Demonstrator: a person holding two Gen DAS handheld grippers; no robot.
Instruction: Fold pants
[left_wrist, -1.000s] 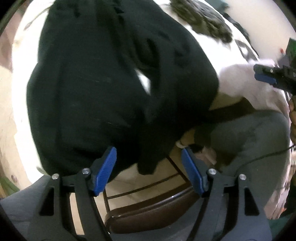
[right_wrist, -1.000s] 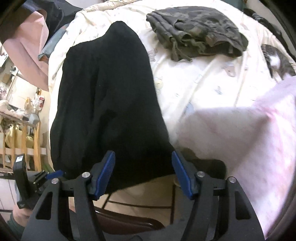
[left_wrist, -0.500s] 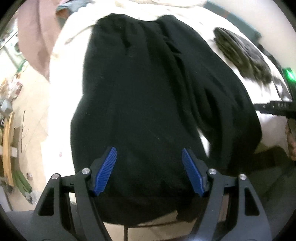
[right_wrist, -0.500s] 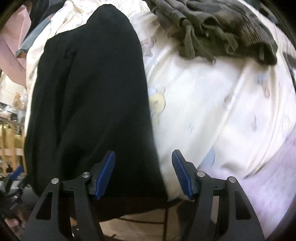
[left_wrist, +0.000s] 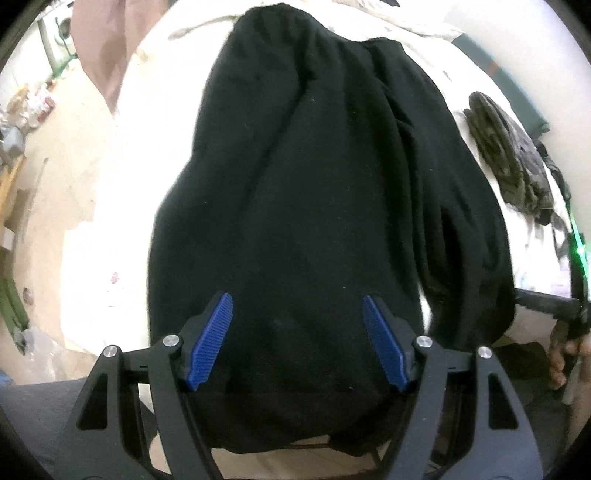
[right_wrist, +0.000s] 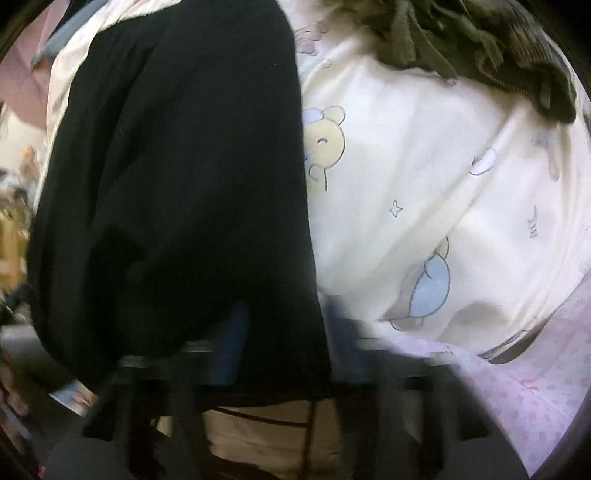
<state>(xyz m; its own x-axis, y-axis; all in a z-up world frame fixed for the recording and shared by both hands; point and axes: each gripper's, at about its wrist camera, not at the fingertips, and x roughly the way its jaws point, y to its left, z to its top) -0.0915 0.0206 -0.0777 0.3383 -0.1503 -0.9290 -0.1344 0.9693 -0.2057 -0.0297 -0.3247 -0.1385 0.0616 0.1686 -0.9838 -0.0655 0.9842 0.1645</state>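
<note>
1. Left wrist view. The black pants (left_wrist: 317, 206) lie lengthwise on a cream bedsheet (left_wrist: 133, 192), running from the near edge of the bed up toward the far end, with long soft folds along their right half.
2. Left wrist view. The left gripper (left_wrist: 297, 341) hovers over the near end of the pants; its blue pads (left_wrist: 210, 339) stand wide apart with black cloth showing between them, and neither pad presses on the fabric.
3. Left wrist view. A crumpled olive-green garment (left_wrist: 513, 162) lies on the sheet to the right of the pants, apart from them. A pink cloth (left_wrist: 107, 48) hangs at the upper left beside the bed, and a hand (left_wrist: 565, 354) shows at the right edge.
4. Right wrist view. The same black pants (right_wrist: 177, 192) fill the left half of the frame, their straight right edge lying against the bedsheet (right_wrist: 413, 177), which is printed with bears, stars and moons.
5. Right wrist view. The right gripper (right_wrist: 284, 343) sits at the near right corner of the pants, heavily blurred; its jaws are closing, with the edge of the black cloth between them. Whether the pads already press on it cannot be told.
6. Right wrist view. The olive garment (right_wrist: 476, 40) lies at the top right, and a pale pink dotted cloth (right_wrist: 524, 391) covers the lower right corner of the bed.
</note>
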